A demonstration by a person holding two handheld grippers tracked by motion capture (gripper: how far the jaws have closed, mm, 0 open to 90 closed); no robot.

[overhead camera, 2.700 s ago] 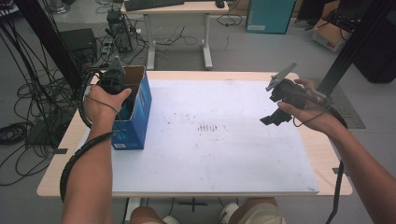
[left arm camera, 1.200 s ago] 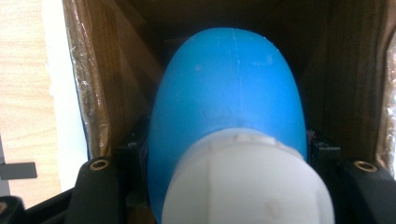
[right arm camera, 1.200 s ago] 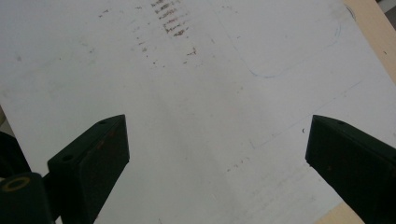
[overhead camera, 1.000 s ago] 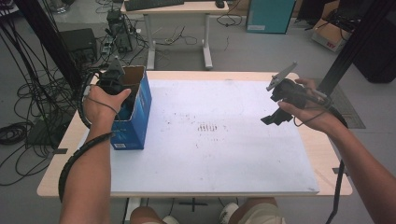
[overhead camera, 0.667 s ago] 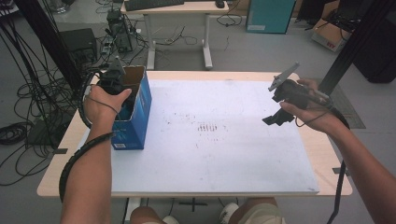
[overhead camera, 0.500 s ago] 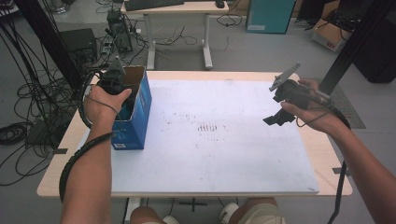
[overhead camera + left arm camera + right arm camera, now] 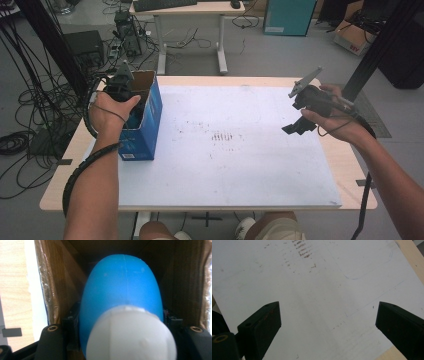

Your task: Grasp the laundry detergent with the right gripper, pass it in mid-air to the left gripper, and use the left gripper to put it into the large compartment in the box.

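An open blue cardboard box stands at the table's left edge. My left gripper reaches down into it, held by a hand. In the left gripper view the gripper is shut on a blue rounded bottle with a white cap, the brown inside walls of the box around it. My right gripper hovers over the right side of the white sheet. Seen from the right gripper view, the gripper is open with nothing between its jaws.
The white sheet covers most of the wooden table and bears dark smudges at its middle. Cables and equipment lie on the floor to the left; another desk stands behind.
My right gripper has drifted slightly to the right above the sheet. The left gripper stays in the box, shut on the bottle.
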